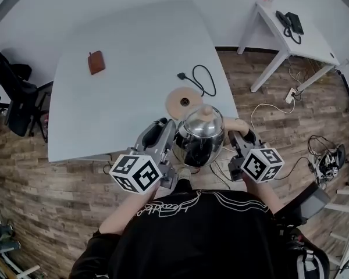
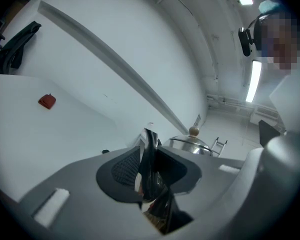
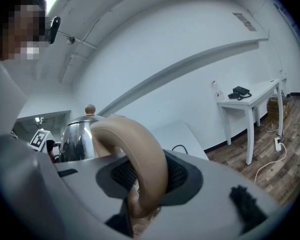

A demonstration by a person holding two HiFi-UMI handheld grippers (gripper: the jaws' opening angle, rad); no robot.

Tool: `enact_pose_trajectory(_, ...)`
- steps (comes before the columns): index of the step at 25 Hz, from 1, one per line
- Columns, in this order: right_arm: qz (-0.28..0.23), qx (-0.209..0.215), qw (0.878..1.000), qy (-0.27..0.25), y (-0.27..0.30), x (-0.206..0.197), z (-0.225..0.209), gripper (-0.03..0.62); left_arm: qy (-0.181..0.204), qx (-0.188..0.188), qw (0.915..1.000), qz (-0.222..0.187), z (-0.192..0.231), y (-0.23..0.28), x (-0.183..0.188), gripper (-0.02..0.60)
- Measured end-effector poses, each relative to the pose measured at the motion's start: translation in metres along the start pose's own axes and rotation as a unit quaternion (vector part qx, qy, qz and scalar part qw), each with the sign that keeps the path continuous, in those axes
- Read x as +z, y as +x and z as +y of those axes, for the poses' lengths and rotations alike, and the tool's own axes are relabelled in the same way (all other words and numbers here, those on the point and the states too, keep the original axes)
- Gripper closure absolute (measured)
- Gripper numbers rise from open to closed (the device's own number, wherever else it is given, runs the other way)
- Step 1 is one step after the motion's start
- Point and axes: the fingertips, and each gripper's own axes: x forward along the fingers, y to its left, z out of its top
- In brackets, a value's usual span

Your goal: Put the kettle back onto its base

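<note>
A shiny steel kettle (image 1: 199,133) with a beige lid knob hangs between both grippers, just off the near edge of the white table (image 1: 116,109). Its round beige base (image 1: 184,102) lies on the table right beyond it. My left gripper (image 1: 168,133) is shut on the kettle's dark glossy spout (image 2: 149,169), and the lid (image 2: 190,143) shows past the jaws. My right gripper (image 1: 237,137) is shut on the curved beige handle (image 3: 140,159), with the steel body (image 3: 77,136) to its left.
The base's black cord and plug (image 1: 198,80) loop on the table behind it. A reddish-brown wallet (image 1: 96,62) lies at the far left. An office chair (image 1: 11,92) stands left; a second white table with a phone (image 1: 291,34) and floor cables (image 1: 320,156) are right.
</note>
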Motion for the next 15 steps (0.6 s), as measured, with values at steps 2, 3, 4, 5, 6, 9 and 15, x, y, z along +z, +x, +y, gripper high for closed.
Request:
enact_pose_trajectory(2,0.000,-0.002,1.000,-0.002,0.028,0.009,-0.002,0.484,-0.002,-0.002,1.0000,0.002,0.019,0.018,0.016,0.483)
enact_pose_trajectory(3,-0.001,-0.004,1.000,-0.003,0.039,0.013,-0.003,0.484,-0.001,-0.004,1.0000,0.002,0.027,0.024,0.022,0.483)
enact_pose_trajectory(4,-0.003,-0.005,1.000,-0.005,0.048,0.015,-0.004,0.485,0.000,-0.007,1.0000,0.002,0.034,0.030,0.026,0.483)
enact_pose_trajectory(5,-0.006,-0.006,1.000,-0.007,0.055,0.017,-0.004,0.484,0.003,-0.010,0.9999,0.001,0.039,0.035,0.030,0.483)
enact_pose_trajectory(6,-0.008,-0.008,1.000,-0.009,0.061,0.019,-0.006,0.484,0.006,-0.014,0.9999,0.001,0.044,0.039,0.032,0.483)
enact_pose_trajectory(9,-0.018,-0.010,1.000,-0.018,0.079,0.023,-0.012,0.485,0.020,-0.025,0.9995,0.004,0.056,0.055,0.037,0.483)
enact_pose_trajectory(15,-0.040,-0.010,0.998,-0.051,0.113,0.034,-0.026,0.484,0.057,-0.047,0.9972,0.015,0.080,0.088,0.043,0.485)
